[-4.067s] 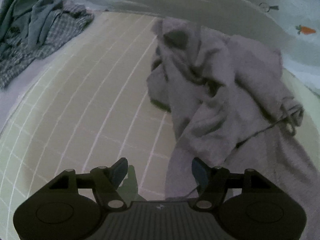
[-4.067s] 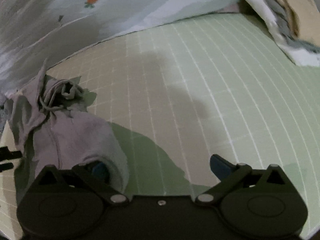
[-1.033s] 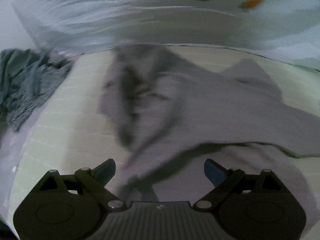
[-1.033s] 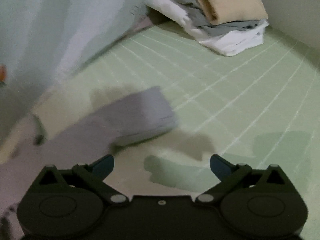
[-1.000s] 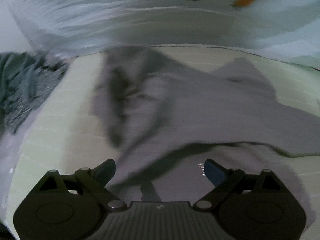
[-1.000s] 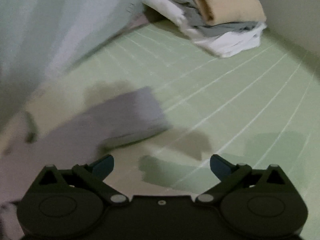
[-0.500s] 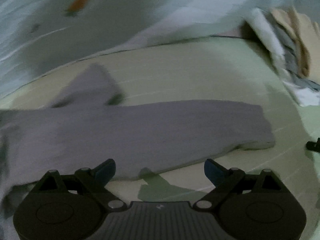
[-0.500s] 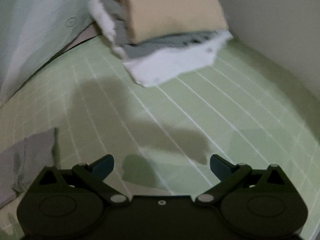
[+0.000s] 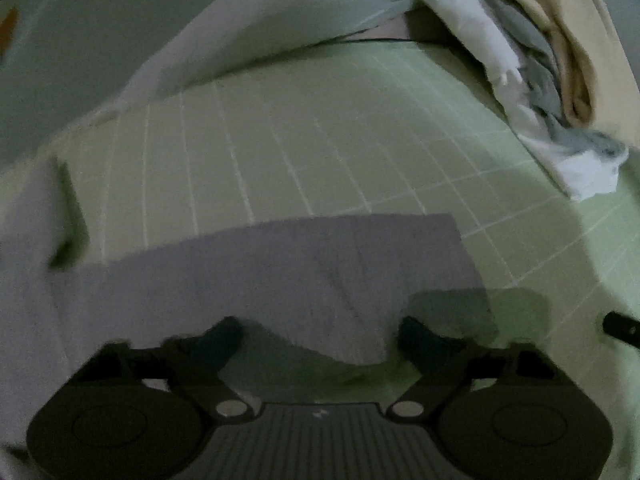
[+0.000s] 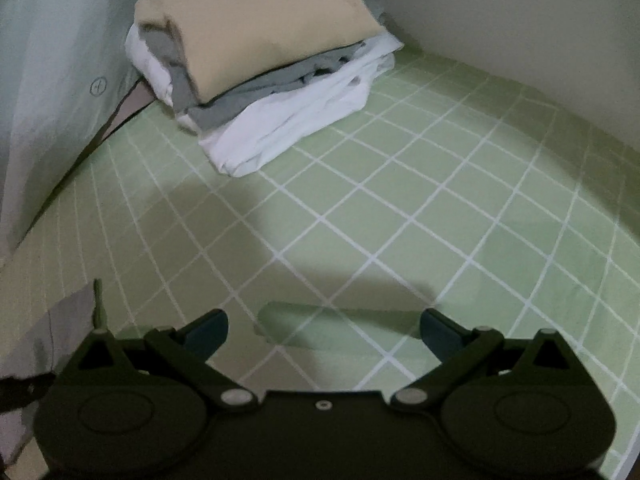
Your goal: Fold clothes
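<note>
A grey garment's sleeve (image 9: 304, 268) lies flat across the green gridded mat (image 9: 320, 152), with its squared end to the right. My left gripper (image 9: 320, 332) hovers over the sleeve's near edge. Its jaws are closing, and the fabric's edge lies between the fingers, which stand apart from it. In the right wrist view only a corner of the grey garment (image 10: 64, 324) shows at the lower left. My right gripper (image 10: 324, 320) stands open over bare mat (image 10: 440, 220), with nothing between its fingers.
A stack of folded clothes (image 10: 260, 60), beige on grey on white, sits in the mat's far corner by the wall, and also shows as a folded stack (image 9: 560, 80) at the upper right. A pale sheet (image 9: 120, 40) rises behind the mat. A dark part (image 9: 620, 326) pokes in at the right edge.
The left gripper swept right along the sleeve to its end and its jaws narrowed. The right view swung toward the folded stack, leaving the grey garment at the left edge.
</note>
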A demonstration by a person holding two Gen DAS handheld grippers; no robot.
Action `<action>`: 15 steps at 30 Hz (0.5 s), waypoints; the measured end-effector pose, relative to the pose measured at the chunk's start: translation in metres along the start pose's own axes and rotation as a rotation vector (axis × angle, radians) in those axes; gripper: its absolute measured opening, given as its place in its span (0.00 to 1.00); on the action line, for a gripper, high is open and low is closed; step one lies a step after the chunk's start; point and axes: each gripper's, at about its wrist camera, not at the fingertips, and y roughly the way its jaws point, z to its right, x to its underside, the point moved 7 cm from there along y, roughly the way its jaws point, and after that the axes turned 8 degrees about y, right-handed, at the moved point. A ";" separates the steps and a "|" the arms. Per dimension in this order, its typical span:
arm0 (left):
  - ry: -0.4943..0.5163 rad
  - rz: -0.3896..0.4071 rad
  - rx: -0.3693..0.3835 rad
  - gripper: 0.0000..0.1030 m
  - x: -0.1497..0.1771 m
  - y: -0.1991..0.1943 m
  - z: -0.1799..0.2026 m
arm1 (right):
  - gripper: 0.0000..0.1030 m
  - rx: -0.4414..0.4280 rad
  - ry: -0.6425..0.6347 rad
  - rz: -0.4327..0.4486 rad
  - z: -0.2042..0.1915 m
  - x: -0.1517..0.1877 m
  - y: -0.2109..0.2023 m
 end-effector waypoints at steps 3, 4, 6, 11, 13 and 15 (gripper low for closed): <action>-0.002 0.022 0.026 0.19 -0.001 -0.005 -0.002 | 1.00 0.013 -0.048 0.000 -0.007 0.002 0.003; -0.022 0.021 0.031 0.15 0.000 -0.006 -0.006 | 1.00 0.016 -0.062 0.000 -0.009 0.003 0.003; -0.075 0.016 0.037 0.09 0.004 -0.009 -0.016 | 1.00 0.012 -0.070 -0.003 -0.012 0.005 0.002; -0.230 0.087 -0.047 0.09 0.017 -0.049 -0.069 | 1.00 -0.019 -0.089 -0.010 -0.021 0.019 -0.011; -0.302 0.121 -0.111 0.09 0.027 -0.072 -0.103 | 1.00 -0.036 -0.118 -0.010 -0.027 0.027 -0.018; -0.400 0.151 -0.166 0.09 0.044 -0.095 -0.140 | 1.00 -0.057 -0.141 -0.014 -0.034 0.036 -0.023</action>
